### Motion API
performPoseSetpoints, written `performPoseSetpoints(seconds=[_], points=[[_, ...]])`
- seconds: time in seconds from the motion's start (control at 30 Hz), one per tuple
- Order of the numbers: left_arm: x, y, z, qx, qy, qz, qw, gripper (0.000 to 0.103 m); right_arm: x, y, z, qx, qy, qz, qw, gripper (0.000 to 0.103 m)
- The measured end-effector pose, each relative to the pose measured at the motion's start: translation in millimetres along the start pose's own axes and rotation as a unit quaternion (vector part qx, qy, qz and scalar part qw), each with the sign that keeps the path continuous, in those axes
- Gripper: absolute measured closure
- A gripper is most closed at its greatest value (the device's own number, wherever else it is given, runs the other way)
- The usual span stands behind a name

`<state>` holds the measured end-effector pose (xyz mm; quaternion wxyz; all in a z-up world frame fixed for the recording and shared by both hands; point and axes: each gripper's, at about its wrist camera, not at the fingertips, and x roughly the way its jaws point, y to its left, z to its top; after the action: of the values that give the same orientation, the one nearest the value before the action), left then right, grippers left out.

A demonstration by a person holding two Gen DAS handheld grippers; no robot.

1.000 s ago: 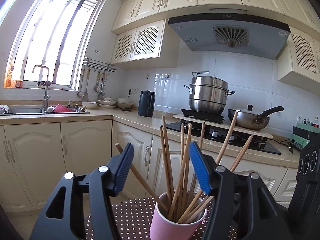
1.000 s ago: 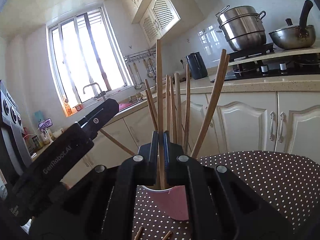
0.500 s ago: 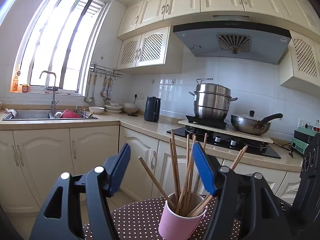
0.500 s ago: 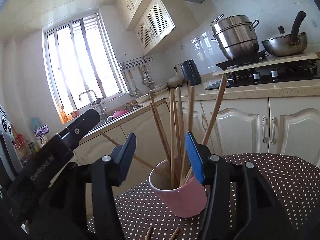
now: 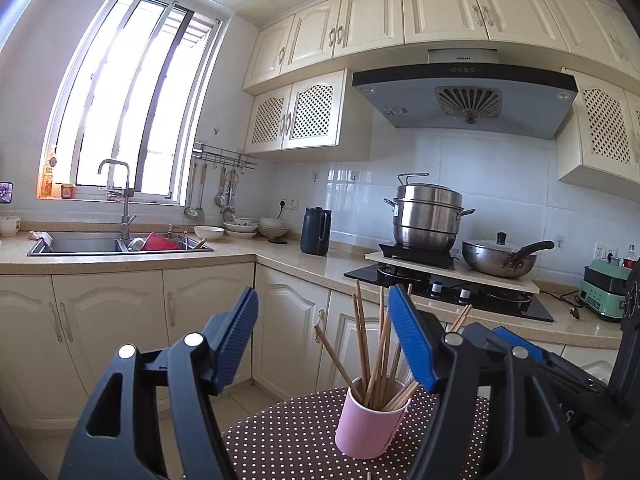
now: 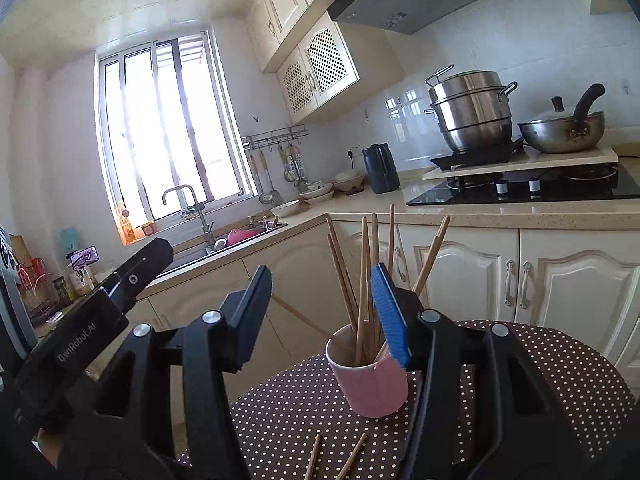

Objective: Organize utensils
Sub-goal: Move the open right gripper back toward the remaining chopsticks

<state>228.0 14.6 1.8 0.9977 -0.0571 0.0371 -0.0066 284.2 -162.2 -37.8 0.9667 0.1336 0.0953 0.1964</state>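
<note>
Near the far edge of the round polka-dot surface (image 6: 560,364) stands a pink cup (image 6: 370,384), upright, holding a loose bundle of wooden chopsticks (image 6: 362,280) that fan outward above its rim, one of them leaning far toward the window side. Two more loose chopsticks (image 6: 352,456) lie flat on the cloth at the near edge, apart from the cup. Both tools hang level, short of the cup and touching nothing. On the left tool (image 5: 322,336) the blue-padded jaws stand wide apart with only air between them; the cup and its sticks appear past the gap. They have just been opening further. On the right tool (image 6: 324,312) the jaws have likewise just been opening, and they are parted now with no chopstick between the pads; its blue pad overlaps the cup's rim in the right wrist view, though it is nearer the camera than the cup. Beyond the surface runs a kitchen worktop (image 5: 280,252) with a sink (image 5: 84,245) and a steamer pot (image 5: 428,216).
</note>
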Motion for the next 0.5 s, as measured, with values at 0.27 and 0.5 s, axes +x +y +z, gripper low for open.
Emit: performPoseSetpoints(seconds=[0.27, 0.5], points=[[-33.9, -4.5, -7.7, 0.011, 0.032, 0.007, 0.9994, 0.034, -43.9, 24.1, -1.6, -0.043, 0.004, -0.013, 0.999, 0.050], [-50.3, -15.0, -33.7, 0.026, 0.073, 0.009, 0.9969, 0.033, -68.7, 29.0, -22.5, -0.073, 0.026, -0.041, 0.996, 0.049]])
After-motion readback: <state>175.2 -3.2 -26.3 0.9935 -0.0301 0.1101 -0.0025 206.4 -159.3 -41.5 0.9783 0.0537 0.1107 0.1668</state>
